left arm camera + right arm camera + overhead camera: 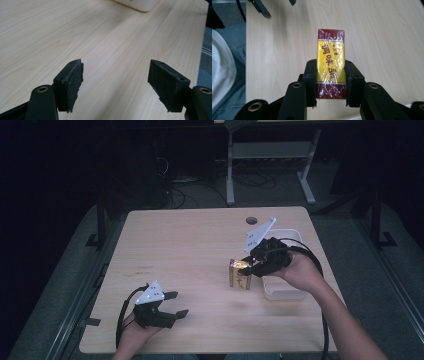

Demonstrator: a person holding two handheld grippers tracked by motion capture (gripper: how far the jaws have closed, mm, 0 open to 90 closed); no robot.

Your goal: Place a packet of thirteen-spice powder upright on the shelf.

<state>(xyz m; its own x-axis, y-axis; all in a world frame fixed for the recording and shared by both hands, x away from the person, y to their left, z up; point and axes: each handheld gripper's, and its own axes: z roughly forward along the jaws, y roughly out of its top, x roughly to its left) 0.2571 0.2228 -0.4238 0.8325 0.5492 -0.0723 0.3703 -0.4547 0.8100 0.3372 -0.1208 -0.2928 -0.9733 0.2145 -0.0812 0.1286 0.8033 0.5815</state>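
1. The table (200, 245) is pale wood-grain laminate with rounded corners and a small round hole near its far edge; around it the room is dark, with grey floor, tangled cables and a white desk frame (270, 160) behind.
2. A white, rounded plastic bin (285, 292) sits at the table's right edge.
3. The right gripper (330, 82) is clamped on a box (330, 62) — yellow with dark red ends, wrapped in crinkled clear film — just left of the bin.
4. The left gripper (116, 85) hovers near the front-left edge — its jaws spread wide, nothing between the rough black pads (76, 83).
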